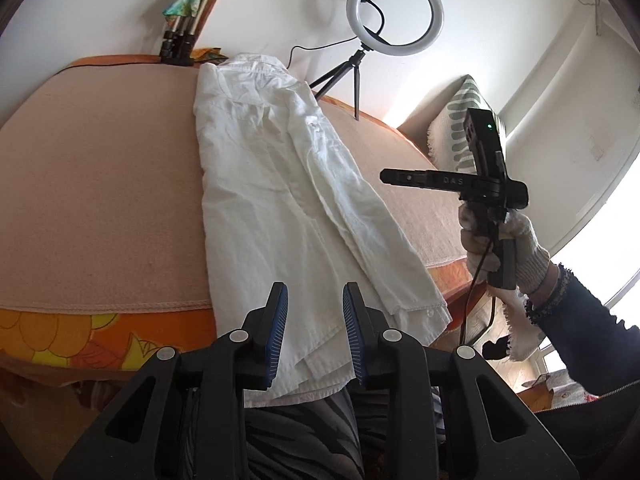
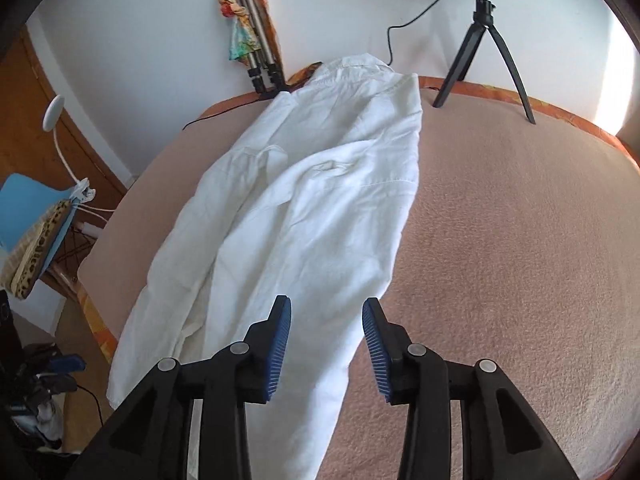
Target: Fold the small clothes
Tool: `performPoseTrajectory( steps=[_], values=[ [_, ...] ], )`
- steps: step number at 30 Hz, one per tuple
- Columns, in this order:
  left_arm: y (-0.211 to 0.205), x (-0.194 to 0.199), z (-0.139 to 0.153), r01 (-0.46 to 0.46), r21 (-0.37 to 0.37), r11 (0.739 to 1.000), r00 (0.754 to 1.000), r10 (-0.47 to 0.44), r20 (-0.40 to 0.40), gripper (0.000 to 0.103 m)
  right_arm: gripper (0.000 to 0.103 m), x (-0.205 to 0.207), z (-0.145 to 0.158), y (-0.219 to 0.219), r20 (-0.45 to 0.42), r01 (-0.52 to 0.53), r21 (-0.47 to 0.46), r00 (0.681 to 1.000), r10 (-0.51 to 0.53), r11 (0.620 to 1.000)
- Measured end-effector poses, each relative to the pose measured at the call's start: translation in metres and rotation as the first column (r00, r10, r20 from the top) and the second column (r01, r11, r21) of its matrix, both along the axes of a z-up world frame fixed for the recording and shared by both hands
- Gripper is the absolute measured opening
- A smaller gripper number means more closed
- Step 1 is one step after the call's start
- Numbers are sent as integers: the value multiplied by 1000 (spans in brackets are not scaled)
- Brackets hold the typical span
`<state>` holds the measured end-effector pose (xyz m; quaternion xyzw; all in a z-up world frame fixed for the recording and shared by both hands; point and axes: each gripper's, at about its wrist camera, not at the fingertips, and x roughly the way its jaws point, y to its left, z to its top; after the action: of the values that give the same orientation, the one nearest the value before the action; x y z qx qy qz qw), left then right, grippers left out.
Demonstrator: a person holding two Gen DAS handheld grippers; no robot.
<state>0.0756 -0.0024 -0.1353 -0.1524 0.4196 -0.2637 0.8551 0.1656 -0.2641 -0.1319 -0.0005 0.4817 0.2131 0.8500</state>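
a white shirt [image 2: 288,216], folded lengthwise, lies along the peach-covered tabletop [image 2: 500,240], its hem draping over the near edge. left gripper [image 1: 315,332] and right gripper [image 2: 326,344] hover above it, jaws apart, seemingly gripping nothing.

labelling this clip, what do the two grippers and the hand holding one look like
Both grippers, left and right, have black plastic arms with silver pivot pins and ribbed blue pads. From the left wrist view, the right one is a black handle with a green light, faint lettering and a black cable. Its hand wears a white knit glove, dark sleeve and beaded bracelet.
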Motion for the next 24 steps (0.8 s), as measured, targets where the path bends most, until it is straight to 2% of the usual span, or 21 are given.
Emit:
performPoseTrajectory(
  steps=[2, 4, 9, 11, 15, 18, 20, 22, 24],
  values=[
    [7, 2, -7, -20, 1, 1000, 999, 20, -25, 27, 37, -13, -1, 9, 16, -39, 1, 999, 39, 999],
    [14, 1, -12, -40, -9, 999, 998, 40, -46, 27, 36, -19, -11, 15, -3, -60, -9, 998, 60, 998],
    [25, 0, -22, -75, -11, 997, 995, 74, -72, 27, 35, -38, -43, -1, -86, -32, -55, 996, 27, 998],
    [28, -1, -27, -88, -12, 996, 992, 86, -89, 29, 33, -49, -44, -16, -86, -7, -11, 996, 6, 1000],
    [32, -5, -33, -102, -14, 995, 989, 100, -110, 30, 28, -63, -37, -26, -108, 4, -17, 994, -6, 1000],
    [31, -6, -33, -103, -13, 995, 989, 101, -106, 30, 28, -61, -20, -27, -24, 11, 8, 1000, -11, 1000],
    [29, -7, -31, -101, -17, 995, 990, 99, -96, 30, 21, -52, -10, -24, 23, 18, 51, 1000, -19, 999],
    [27, -9, -29, -97, -15, 995, 992, 96, -85, 30, 18, -36, -9, -16, 30, 11, 102, 999, -15, 995],
    [26, -10, -27, -99, -15, 995, 992, 97, -76, 30, 17, -22, -16, -3, 36, -10, 65, 999, 7, 998]
  ],
)
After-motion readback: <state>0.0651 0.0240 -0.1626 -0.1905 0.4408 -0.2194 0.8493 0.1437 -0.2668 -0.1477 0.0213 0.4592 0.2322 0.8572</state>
